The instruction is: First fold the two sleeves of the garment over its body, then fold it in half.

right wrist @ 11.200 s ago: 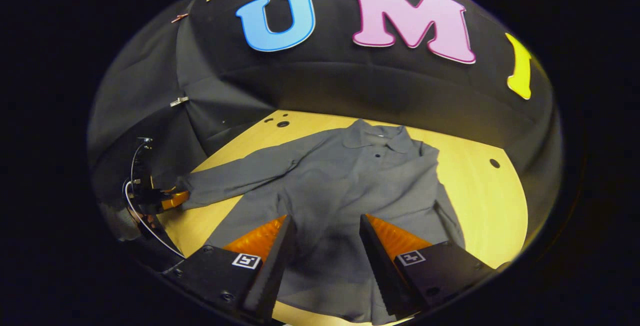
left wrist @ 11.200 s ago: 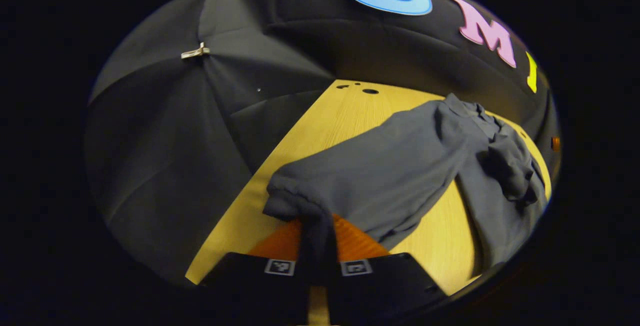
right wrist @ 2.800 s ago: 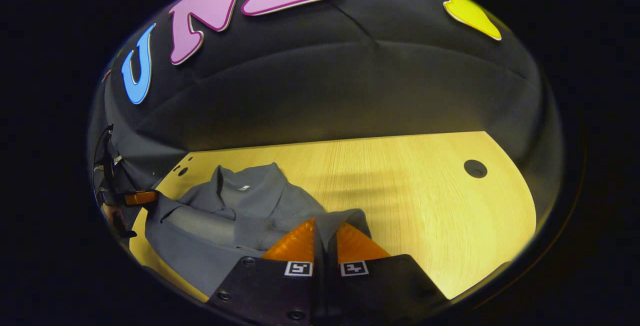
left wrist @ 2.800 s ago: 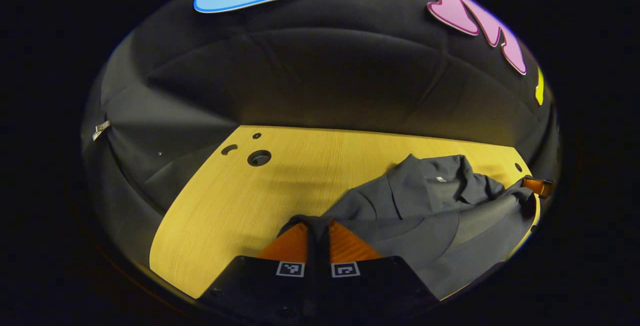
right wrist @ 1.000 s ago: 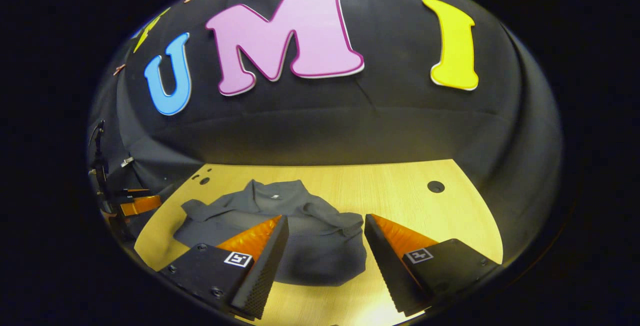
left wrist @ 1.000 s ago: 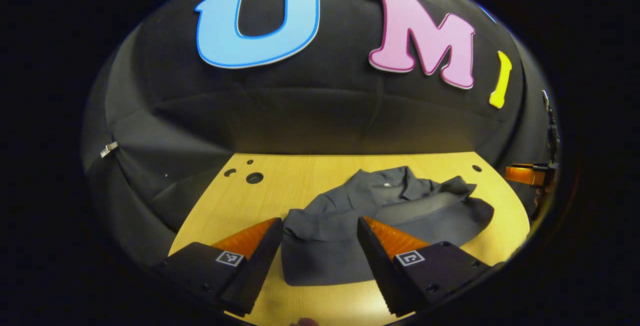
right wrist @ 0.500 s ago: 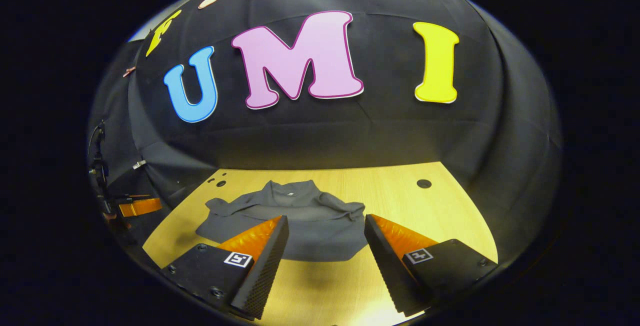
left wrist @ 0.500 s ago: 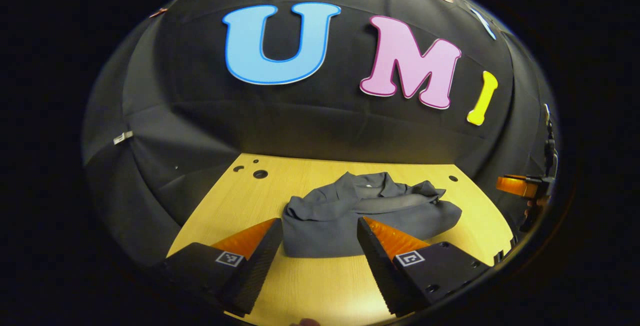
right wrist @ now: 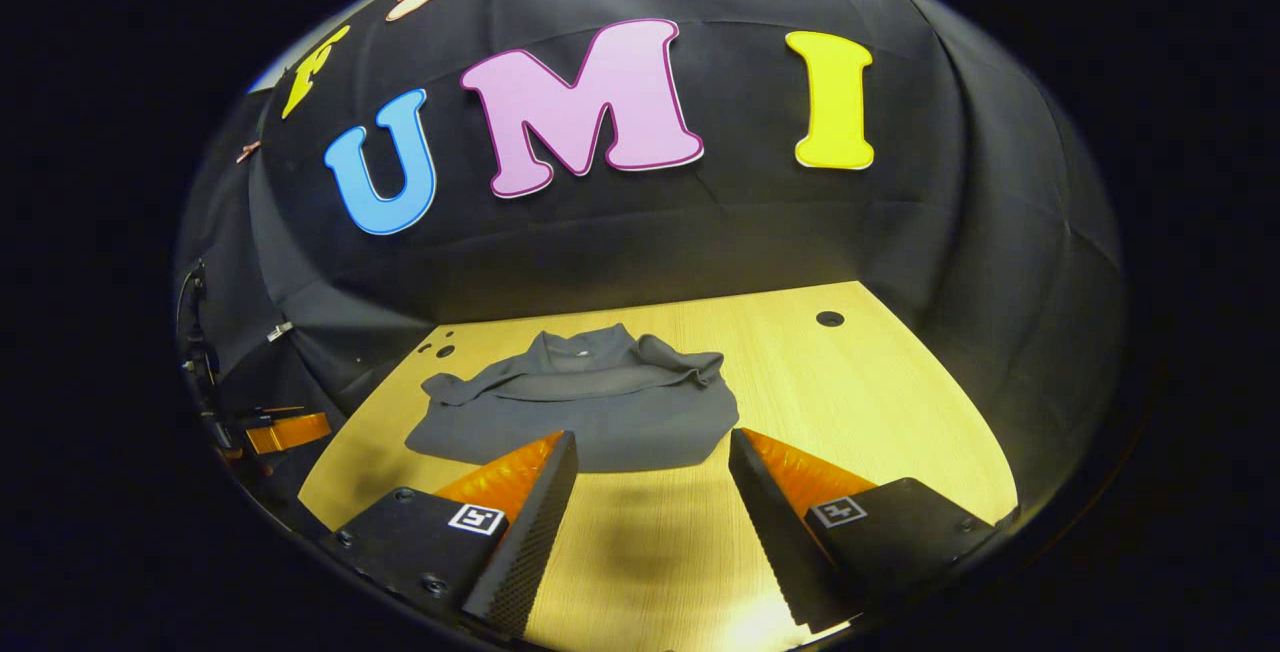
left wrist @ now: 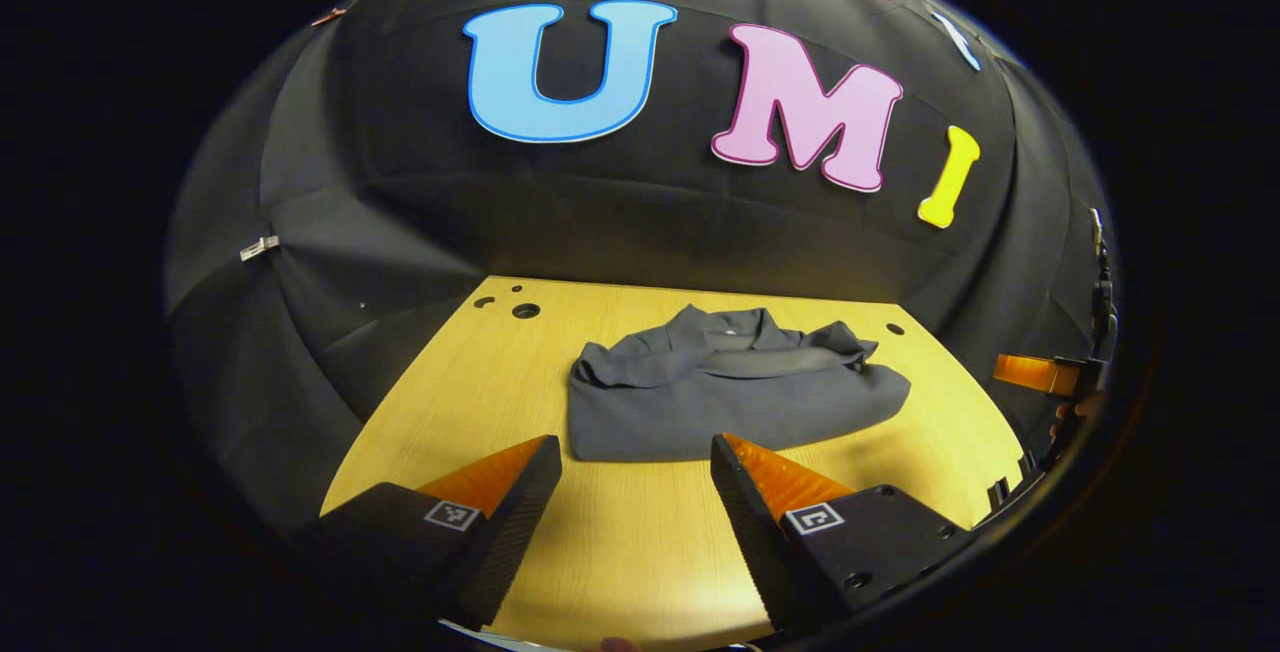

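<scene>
Garment: grey collared shirt [left wrist: 735,397], lying folded in a compact bundle on the tabletop; collar on the side toward the booth wall, straight folded edge toward the grippers.
Garment, right gripper view: same bundle [right wrist: 580,407], collar at the far side, rumpled fabric along its top.
Left gripper [left wrist: 630,502]: held above the tabletop just short of the garment's near edge; jaws spread wide, nothing between them.
Right gripper [right wrist: 650,497]: likewise near the fold edge, apart from the cloth; jaws wide apart, empty.
Tabletop [left wrist: 640,552]: pale wood, with small round holes [left wrist: 525,311] at the far left corner.
</scene>
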Tool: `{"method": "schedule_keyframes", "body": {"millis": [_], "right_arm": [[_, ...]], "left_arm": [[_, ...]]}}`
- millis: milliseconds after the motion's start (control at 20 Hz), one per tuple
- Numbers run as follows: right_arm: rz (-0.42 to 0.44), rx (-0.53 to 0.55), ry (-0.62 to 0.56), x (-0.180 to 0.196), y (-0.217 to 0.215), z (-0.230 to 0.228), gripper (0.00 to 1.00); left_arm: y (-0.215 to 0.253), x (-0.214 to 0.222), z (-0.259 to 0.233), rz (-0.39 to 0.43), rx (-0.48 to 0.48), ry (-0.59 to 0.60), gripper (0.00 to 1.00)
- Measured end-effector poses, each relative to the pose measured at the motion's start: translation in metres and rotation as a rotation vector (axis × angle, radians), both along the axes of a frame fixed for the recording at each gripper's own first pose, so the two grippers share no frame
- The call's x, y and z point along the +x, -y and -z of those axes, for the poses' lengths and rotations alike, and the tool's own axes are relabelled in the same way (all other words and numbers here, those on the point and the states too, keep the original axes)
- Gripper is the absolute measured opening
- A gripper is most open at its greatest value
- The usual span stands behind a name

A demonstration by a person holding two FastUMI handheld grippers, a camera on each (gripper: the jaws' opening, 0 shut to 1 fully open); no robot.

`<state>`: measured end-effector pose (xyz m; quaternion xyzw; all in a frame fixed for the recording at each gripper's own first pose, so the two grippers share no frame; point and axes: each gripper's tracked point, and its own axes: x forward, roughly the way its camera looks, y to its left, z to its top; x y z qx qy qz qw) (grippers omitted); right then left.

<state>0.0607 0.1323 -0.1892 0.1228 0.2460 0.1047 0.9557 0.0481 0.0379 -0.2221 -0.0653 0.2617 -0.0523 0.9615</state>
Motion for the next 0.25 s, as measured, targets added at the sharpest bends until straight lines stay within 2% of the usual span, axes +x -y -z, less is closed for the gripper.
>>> {"method": "schedule_keyframes", "body": {"millis": [250], "right_arm": [[0.011, -0.001, -0.012, -0.0064, -0.0011, 0.0035, 0.95]], "left_arm": [[0.0023, -0.0001, -0.0002, 0.029, 0.013, 0.001, 0.95]]}}
